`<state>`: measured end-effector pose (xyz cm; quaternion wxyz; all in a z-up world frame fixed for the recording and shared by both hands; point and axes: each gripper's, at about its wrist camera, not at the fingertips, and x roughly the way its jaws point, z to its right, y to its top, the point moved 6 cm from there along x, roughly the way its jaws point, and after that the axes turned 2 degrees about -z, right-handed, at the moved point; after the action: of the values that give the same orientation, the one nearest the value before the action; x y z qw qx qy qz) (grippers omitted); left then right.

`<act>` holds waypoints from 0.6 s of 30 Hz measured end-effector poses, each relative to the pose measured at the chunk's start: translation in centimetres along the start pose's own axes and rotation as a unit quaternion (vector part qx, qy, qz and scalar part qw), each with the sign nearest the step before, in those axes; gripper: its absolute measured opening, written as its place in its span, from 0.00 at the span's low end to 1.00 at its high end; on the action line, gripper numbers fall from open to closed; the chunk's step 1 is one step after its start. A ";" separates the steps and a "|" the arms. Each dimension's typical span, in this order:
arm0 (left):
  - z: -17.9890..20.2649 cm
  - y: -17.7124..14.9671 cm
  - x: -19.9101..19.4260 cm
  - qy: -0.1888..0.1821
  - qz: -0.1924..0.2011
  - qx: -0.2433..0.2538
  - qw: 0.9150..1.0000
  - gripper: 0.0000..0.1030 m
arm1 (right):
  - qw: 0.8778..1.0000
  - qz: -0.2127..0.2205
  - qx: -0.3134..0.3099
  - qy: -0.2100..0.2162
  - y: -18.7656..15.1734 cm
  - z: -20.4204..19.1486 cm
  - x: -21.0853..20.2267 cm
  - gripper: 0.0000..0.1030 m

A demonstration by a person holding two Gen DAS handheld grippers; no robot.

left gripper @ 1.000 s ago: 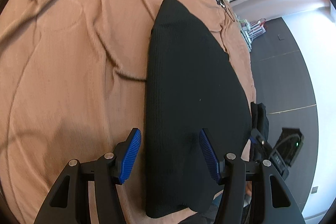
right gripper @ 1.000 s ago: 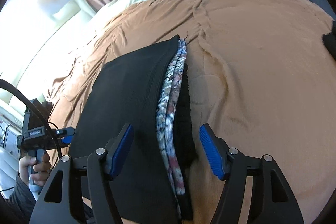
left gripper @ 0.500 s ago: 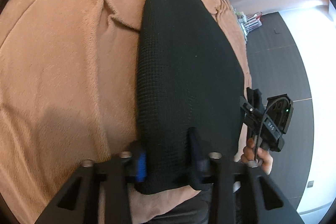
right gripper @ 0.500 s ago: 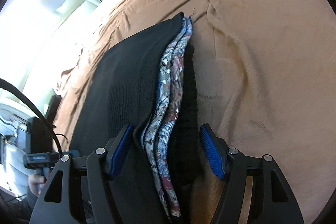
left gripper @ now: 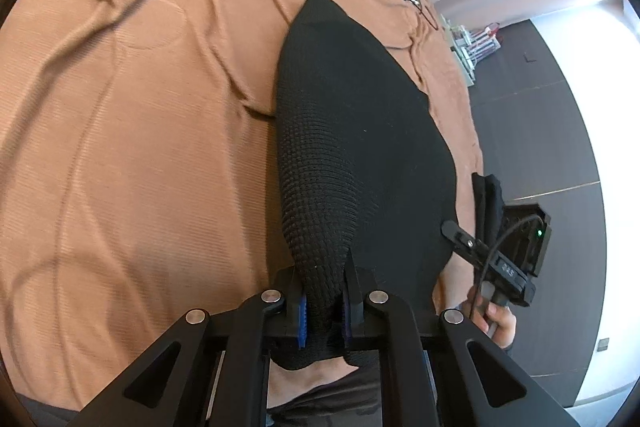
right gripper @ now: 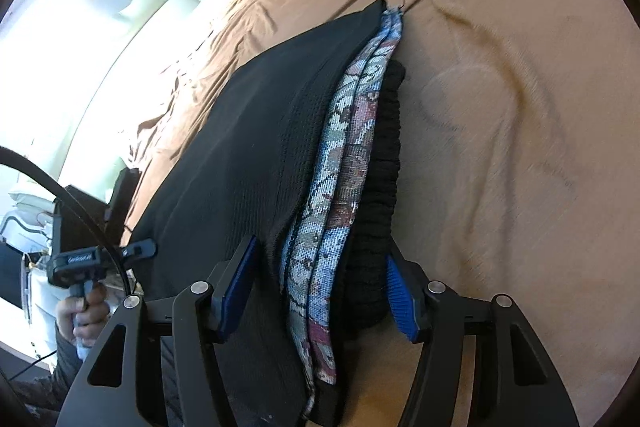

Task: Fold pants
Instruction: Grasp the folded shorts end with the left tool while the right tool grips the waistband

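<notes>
While the black pants lie lengthwise on a brown bedspread, the left wrist view shows the left gripper clamped on a bunched fold at their near end. Its jaws have just been closing and now stand narrow, the blue pads pressing the knit cloth from both sides. At the right edge, over the dark floor, a person's hand carries the other tool.

From the right wrist view, the right gripper straddles the opposite edge of the same garment, where a patterned inner lining and a ribbed black waistband show as stacked layers. Its jaws have also been closing but stand about half wide, and the pads do not appear to press the cloth yet, so nothing is held on this side. A hand with the left tool appears at lower left, near bright windows.

Judging by the narrow, layered shape, the pants already look folded leg over leg along their length. The crosswise fold, bringing one end over the other, seems to remain, and the right side's grip is not yet made.
</notes>
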<state>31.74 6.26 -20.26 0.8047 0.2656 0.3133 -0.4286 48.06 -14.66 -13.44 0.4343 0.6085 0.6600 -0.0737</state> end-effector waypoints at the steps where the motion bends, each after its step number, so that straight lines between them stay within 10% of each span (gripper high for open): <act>1: -0.3 0.2 -0.2 0.004 -0.001 0.000 1.000 0.12 | 1.000 -0.002 0.002 0.003 0.0 0.0 0.2 0.56; 9: -0.6 1.0 0.8 0.026 -0.023 0.001 0.999 0.15 | 1.000 -0.002 0.011 0.009 0.5 0.6 0.4 0.56; 14: -0.3 2.1 1.2 0.030 -0.022 0.006 0.999 0.47 | 0.999 0.019 0.046 0.017 2.3 2.4 0.3 0.63; 18: -0.4 3.4 1.8 0.034 -0.018 0.009 0.999 0.48 | 0.996 0.015 0.075 0.044 3.3 3.6 1.3 0.63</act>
<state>35.30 7.25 -21.31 0.7832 0.2817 0.3411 -0.4369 52.78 -15.12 -15.10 0.3592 0.6517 0.6620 -0.0901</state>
